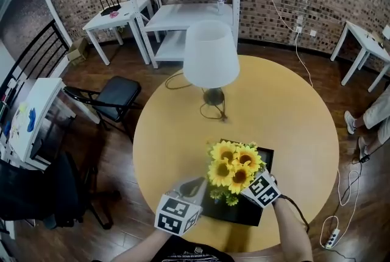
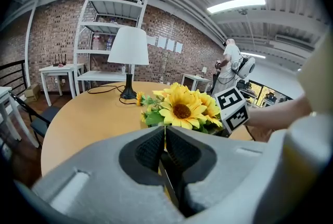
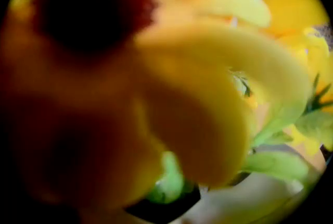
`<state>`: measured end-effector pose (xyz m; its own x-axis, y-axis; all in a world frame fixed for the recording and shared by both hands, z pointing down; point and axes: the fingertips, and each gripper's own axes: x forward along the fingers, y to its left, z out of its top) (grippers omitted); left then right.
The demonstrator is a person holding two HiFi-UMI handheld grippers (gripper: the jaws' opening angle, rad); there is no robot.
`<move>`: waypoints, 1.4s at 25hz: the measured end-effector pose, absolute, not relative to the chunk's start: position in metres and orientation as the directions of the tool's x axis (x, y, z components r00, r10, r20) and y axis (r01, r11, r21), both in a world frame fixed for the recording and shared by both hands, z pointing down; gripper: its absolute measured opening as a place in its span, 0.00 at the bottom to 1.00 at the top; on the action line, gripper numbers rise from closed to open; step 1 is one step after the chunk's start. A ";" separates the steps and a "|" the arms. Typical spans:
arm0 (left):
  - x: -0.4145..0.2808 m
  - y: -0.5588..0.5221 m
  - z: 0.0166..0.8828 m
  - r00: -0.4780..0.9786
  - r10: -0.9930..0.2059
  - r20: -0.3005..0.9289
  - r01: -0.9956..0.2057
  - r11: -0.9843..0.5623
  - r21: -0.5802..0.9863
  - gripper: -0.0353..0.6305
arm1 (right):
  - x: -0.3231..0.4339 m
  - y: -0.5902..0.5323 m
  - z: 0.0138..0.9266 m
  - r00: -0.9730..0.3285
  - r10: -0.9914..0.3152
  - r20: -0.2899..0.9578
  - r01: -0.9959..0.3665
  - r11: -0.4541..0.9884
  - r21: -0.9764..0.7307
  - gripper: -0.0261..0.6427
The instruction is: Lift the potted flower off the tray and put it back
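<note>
A bunch of yellow sunflowers (image 1: 234, 169) (image 2: 182, 108) stands in a pot on a black tray (image 1: 244, 213) at the near side of the round table. The pot itself is hidden by the blooms. My left gripper (image 1: 202, 184) (image 2: 164, 137) sits at the tray's left rim, its grey pads closed together on a thin dark edge. My right gripper reaches into the flowers from the right. Only its marker cube (image 1: 263, 190) (image 2: 232, 108) shows, and its jaws are buried in the petals. A blurred bloom (image 3: 130, 87) fills the right gripper view, with green leaves (image 3: 276, 165) and a dark rim (image 3: 166, 210) below.
A white-shaded lamp (image 1: 211, 56) (image 2: 128, 51) with its cord stands on the yellow table (image 1: 177, 133) beyond the tray. A black folding chair (image 1: 116, 96) is at the left and a white shelf unit (image 1: 183, 5) behind. A person's legs (image 1: 372, 117) are at the right edge.
</note>
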<state>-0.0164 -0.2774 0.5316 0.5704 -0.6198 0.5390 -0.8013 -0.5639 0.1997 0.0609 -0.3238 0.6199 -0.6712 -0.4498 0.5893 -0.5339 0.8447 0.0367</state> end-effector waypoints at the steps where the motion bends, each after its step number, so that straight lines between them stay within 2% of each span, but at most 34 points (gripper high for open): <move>1: -0.017 -0.277 0.532 0.570 -0.620 0.540 -0.802 -0.562 0.201 0.06 | 0.059 -0.325 0.619 -0.675 -0.453 0.583 -0.534 0.844 0.037 0.82; 5: -0.018 -0.279 0.534 0.568 -0.622 0.539 -0.805 -0.557 0.205 0.06 | 0.059 -0.328 0.620 -0.671 -0.471 0.573 -0.549 0.834 0.042 0.81; 17: -0.018 -0.279 0.523 0.554 -0.666 0.500 -0.820 -0.539 0.192 0.05 | 0.083 -0.329 0.588 -0.589 -0.649 0.481 -0.741 0.672 0.000 0.81; 35: 0.008 -0.234 0.483 0.576 -0.702 0.420 -0.810 -0.559 0.176 0.05 | 0.159 -0.242 0.461 -0.404 -0.859 0.315 -0.908 0.418 -0.027 0.81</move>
